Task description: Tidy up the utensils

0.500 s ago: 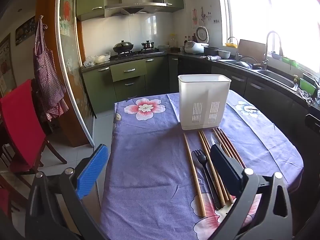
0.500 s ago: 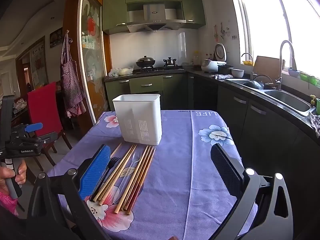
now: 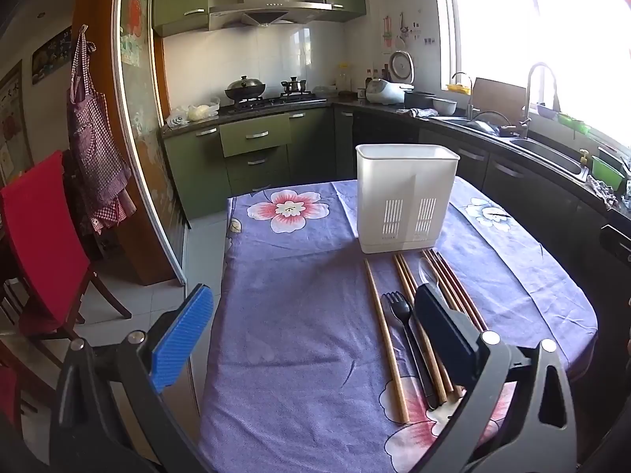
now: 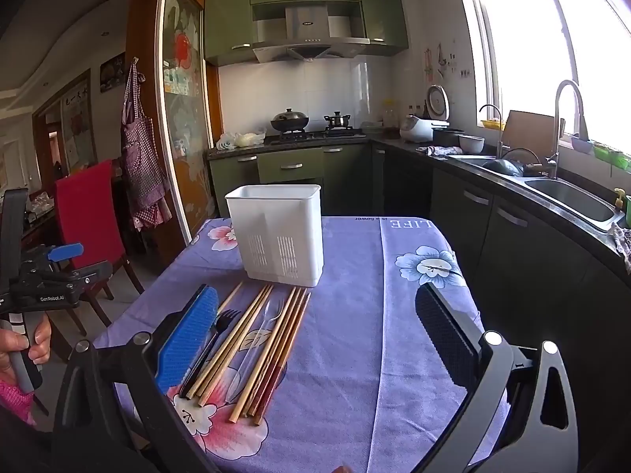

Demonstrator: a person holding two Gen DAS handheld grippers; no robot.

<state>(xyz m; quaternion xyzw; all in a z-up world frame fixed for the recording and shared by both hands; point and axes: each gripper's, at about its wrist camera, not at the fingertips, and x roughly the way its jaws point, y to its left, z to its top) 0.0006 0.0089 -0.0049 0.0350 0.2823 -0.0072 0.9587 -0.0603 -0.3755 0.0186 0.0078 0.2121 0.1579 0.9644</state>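
A white slotted utensil holder (image 3: 406, 197) (image 4: 278, 232) stands upright on the purple flowered tablecloth (image 3: 295, 307) (image 4: 355, 315). In front of it lie several wooden chopsticks (image 3: 384, 335) (image 4: 252, 327), a black plastic fork (image 3: 402, 315) (image 4: 221, 327) and a clear plastic spoon (image 3: 428, 274) (image 4: 260, 335), side by side. My left gripper (image 3: 311, 339) is open and empty, above the cloth left of the utensils. My right gripper (image 4: 315, 339) is open and empty, over the near ends of the utensils. The left gripper's body shows in the right wrist view (image 4: 43, 283), held in a hand.
A red chair (image 3: 43, 244) (image 4: 94, 213) stands left of the table. Green cabinets, a stove with pots (image 3: 244, 90) and a sink counter (image 4: 568, 197) run behind and to the right. The table's edge drops to a tiled floor on the left.
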